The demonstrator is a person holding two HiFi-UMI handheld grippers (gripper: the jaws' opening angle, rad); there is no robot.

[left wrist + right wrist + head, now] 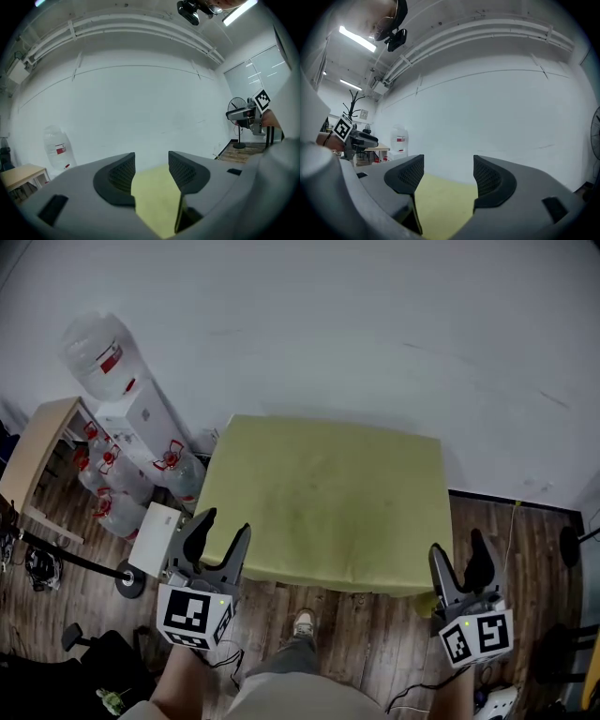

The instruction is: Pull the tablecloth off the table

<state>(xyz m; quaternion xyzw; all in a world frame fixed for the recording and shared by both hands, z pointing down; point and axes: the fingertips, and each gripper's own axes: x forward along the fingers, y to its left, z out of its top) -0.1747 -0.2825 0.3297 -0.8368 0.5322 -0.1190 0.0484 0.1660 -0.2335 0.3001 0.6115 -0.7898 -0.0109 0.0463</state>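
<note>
Dark wood-plank floor (375,634) fills the near ground, w/ the person's light shoe (303,622) planted just short of the table.

Left gripper (225,523) hovers at the near-left corner of the table, jaws spread wide, nothing pinched. In the left gripper view (151,159) the cloth only shows through the gap, pads clear of it.

Right gripper (457,545) sits at the near-right corner, just beside the drooping cloth corner. Its jaws are also spread apart and hold nothing; same in the right gripper view (448,161), w/ cloth visible btwn the pads but not touched.

Yellow-green fabric tablecloth (328,502) lies flat over the whole tabletop, edges hanging a bit on the near side; far edge sits close to the wall.

To the left: small white box (155,535) near the left gripper, then a white water dispenser (141,418) topped by a clear plastic water jug w/ red label (98,357), more jugs round its base. Light wooden side table (37,446) stands further left.

Plain white wall (375,334) closes off the back.
</note>
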